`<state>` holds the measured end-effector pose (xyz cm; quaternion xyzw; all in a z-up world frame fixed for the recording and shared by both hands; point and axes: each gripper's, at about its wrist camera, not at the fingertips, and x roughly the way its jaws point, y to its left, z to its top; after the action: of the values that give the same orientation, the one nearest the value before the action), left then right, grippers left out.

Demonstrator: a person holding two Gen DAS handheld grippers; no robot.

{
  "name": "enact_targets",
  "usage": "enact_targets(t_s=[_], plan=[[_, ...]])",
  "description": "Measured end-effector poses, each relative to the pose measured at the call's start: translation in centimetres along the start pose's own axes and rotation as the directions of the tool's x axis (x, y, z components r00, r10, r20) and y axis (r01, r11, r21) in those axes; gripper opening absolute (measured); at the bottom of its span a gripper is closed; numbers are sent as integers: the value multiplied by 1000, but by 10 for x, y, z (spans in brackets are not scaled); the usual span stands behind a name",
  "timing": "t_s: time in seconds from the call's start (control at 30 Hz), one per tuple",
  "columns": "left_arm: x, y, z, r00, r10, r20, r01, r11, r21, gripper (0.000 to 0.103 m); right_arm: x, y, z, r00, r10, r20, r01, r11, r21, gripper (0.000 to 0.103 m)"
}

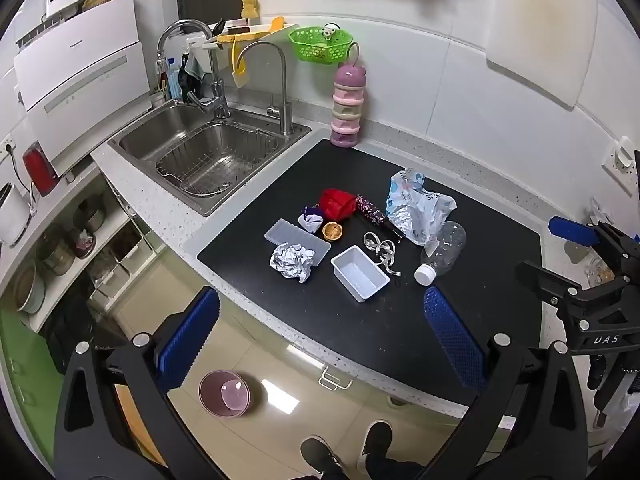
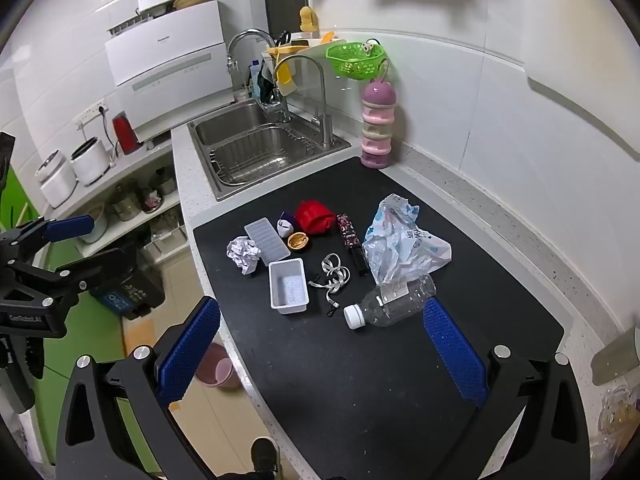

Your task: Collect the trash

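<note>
On the black mat (image 2: 360, 380) lying over the counter, the trash is sitting in a loose bunch, and some of it is hard for me to make out. A small purple and white lump (image 2: 285, 224) is hiding partly behind the flat ice tray (image 2: 267, 240), and I cannot tell what it is. The little brown round thing (image 2: 299, 239) looks like a shell, but I am not sure. The red crumpled thing (image 2: 314, 216) is sitting at the far side of the bunch. The crinkly plastic bag (image 2: 400, 240) is covering the far end of the clear bottle (image 2: 390, 300).

I am holding my right tongs (image 2: 320, 344) wide apart above the near part of the mat, gripping nothing. The bottle is lying on its side just beyond them, its white cap pointing near and left, and its far end is close to my right-side blue finger (image 2: 452, 344). The white tub (image 2: 287, 287) and the tangled ribbon (image 2: 334, 276) are lying just left of the bottle. The crumpled paper ball (image 2: 244, 254) is lying at the left edge of the mat.

I am holding my left tongs (image 1: 320, 332) wide apart too, and they are holding nothing. They are hanging over the near edge of the counter, with the floor and a pink bin (image 1: 225, 393) below.
</note>
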<state>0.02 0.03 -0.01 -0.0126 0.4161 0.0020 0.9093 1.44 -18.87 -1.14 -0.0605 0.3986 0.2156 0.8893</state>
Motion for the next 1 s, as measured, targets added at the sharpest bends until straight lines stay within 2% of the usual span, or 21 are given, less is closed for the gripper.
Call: enact_targets(t_s=[1.0], plan=[[0,0,0,1000,-5,-4,5,1000,-6,100,2,-2,1,1000,-1,1,1,1000,1,98]])
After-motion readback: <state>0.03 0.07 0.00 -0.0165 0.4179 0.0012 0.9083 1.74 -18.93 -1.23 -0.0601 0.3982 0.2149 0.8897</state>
